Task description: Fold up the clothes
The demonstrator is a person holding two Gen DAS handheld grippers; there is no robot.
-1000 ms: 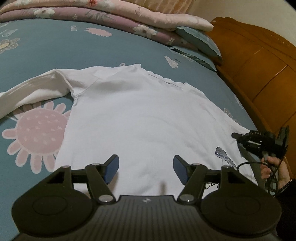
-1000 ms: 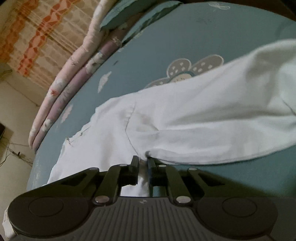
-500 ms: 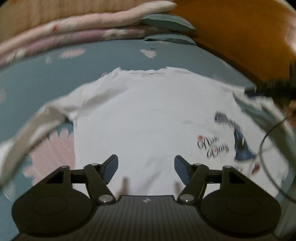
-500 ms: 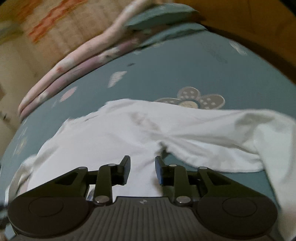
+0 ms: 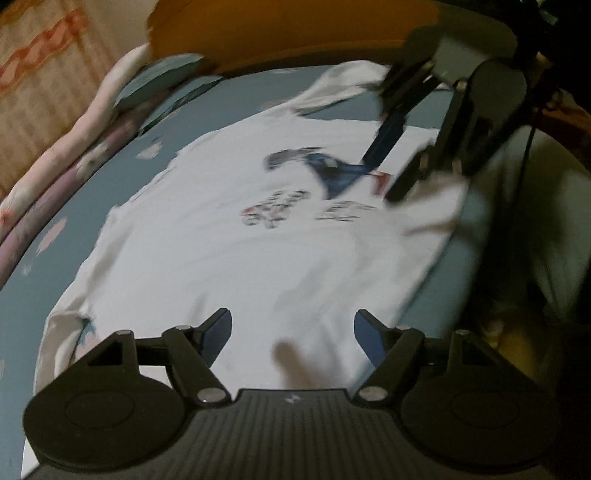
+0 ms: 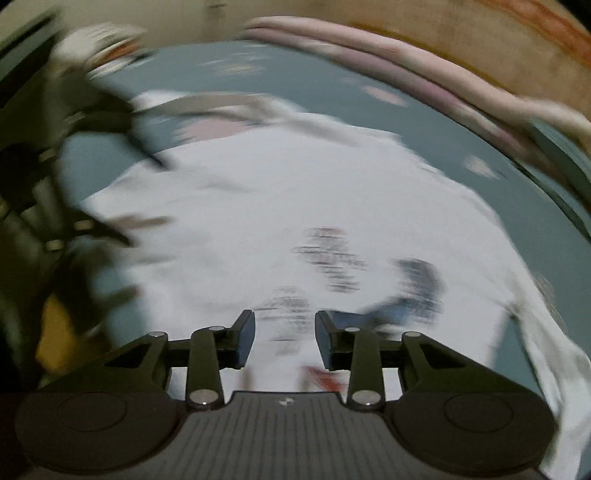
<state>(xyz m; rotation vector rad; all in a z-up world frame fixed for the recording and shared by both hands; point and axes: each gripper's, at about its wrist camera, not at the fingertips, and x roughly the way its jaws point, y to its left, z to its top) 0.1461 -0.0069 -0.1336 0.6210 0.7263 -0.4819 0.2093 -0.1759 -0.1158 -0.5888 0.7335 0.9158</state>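
Observation:
A white long-sleeved shirt (image 5: 240, 258) lies spread on the blue bedsheet (image 5: 236, 96), its blue and black print (image 5: 325, 173) facing up. My left gripper (image 5: 291, 332) hovers open over the shirt's near edge with nothing between its fingers. My right gripper (image 5: 397, 162) hangs open above the print at the upper right. In the blurred right wrist view it (image 6: 284, 332) is open over the print (image 6: 328, 262), holding nothing. One sleeve (image 5: 340, 85) trails off at the far side. Another sleeve (image 5: 55, 339) lies bunched at the lower left.
Folded pink and purple quilts (image 5: 70, 155) and a blue pillow (image 5: 159, 85) line the far left of the bed. A wooden headboard (image 5: 295, 26) stands behind. The person's pale clothing (image 5: 554, 229) and a cable fill the right edge.
My right gripper let go of the shirt by the sleeve, opened, and swung over the print. My left gripper turned right along the shirt, still open.

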